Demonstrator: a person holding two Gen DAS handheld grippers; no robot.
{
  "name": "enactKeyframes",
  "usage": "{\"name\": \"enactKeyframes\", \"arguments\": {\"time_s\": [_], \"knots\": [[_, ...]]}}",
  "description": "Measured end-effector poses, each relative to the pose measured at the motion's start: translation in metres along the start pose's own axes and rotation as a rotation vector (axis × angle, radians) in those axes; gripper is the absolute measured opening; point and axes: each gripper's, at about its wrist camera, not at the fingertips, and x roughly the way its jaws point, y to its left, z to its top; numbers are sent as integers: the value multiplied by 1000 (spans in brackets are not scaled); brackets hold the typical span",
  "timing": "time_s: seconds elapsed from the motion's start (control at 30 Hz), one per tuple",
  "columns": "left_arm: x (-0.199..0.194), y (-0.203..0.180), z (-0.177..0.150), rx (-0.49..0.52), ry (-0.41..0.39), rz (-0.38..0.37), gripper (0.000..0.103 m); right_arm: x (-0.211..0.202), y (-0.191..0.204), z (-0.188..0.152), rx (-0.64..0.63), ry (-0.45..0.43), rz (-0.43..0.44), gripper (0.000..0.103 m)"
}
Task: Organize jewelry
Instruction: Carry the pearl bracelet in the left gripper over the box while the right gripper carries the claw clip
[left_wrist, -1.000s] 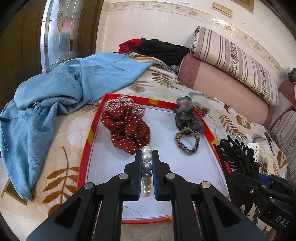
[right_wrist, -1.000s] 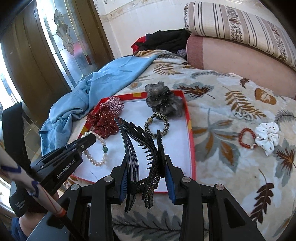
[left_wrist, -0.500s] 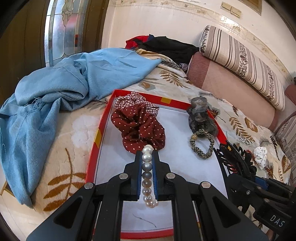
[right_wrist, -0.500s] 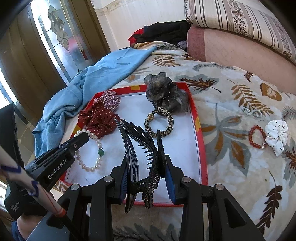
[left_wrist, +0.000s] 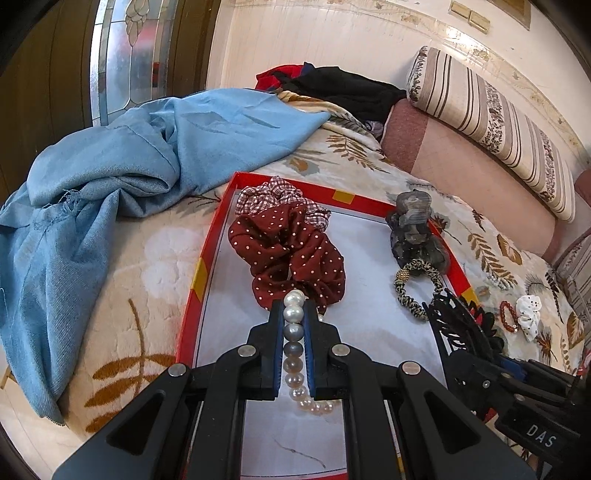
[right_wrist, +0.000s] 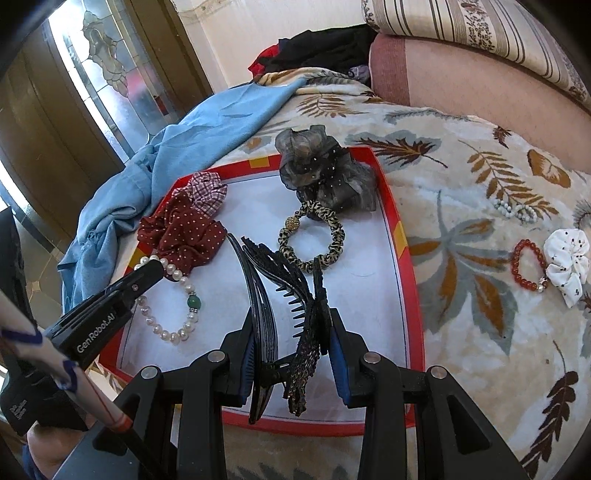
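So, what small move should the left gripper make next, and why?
Probably lower a little more, then open. The left gripper is shut on the pearl bracelet, which hangs over a bare patch of the red-rimmed tray beside the dotted maroon scrunchie.
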Motion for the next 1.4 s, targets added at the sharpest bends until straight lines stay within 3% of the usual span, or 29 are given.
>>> {"name": "enactKeyframes", "arguments": {"time_s": [0.7,1.27,1.4], "knots": [[16,1,4,-2,26,14,9,33,-2,20,3,27,-47,38],[10,-1,5,6,11,18,10,29,0,17,-17,29,-55,40],[6,-2,5,11,2,22,11,24,1,16,-18,22,-48,48]]}}
